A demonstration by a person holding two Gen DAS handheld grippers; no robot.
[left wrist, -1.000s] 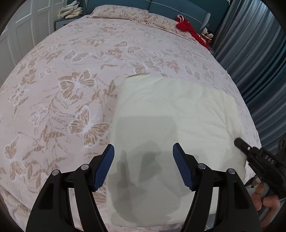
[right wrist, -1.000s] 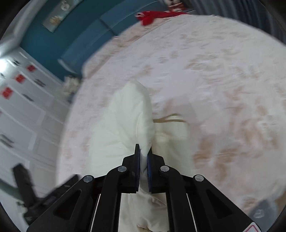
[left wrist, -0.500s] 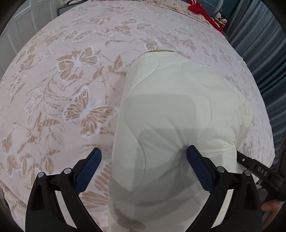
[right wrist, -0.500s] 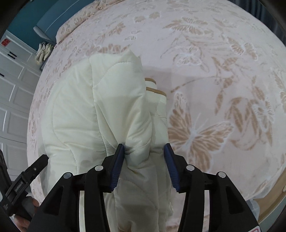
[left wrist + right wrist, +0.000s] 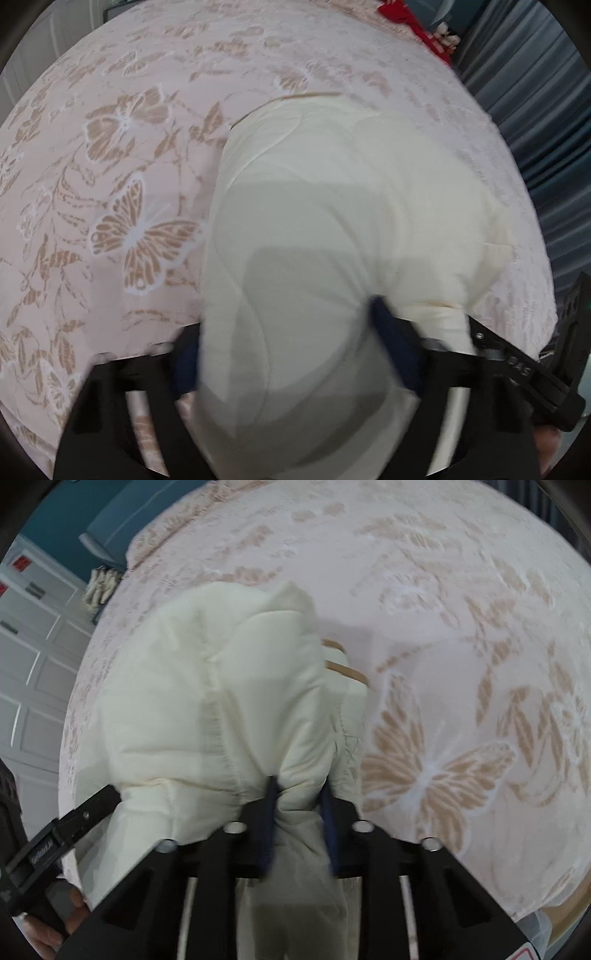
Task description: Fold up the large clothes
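Left wrist view: bed point(image 5: 110, 184) with pink butterfly-print cover fills the frame; blue curtain point(image 5: 535, 110) at the right edge, something red point(image 5: 417, 22) near the far end. On the cover, toward the near edge, lies the cream quilted garment point(image 5: 332, 221), already gathered into a compact, roughly rectangular bundle with a tan-trimmed edge at its far side. Judgement: main folds look done; what is left seems to be a last fold or a lift and tidy of the bundle, though the near end is hidden. Left gripper point(image 5: 295, 354) spread wide, straddling the near part of the bundle, one blue pad point(image 5: 391, 339) pressing a dent into the fabric; blurred, and whether it truly grips cannot be told. Right wrist view: same garment point(image 5: 207, 709) bunched and puffy, white cabinet doors point(image 5: 29, 672) beyond. Right gripper point(image 5: 299, 805) narrowed to a small gap, pinching a gathered pleat of the fabric between its pads point(image 5: 271, 805).
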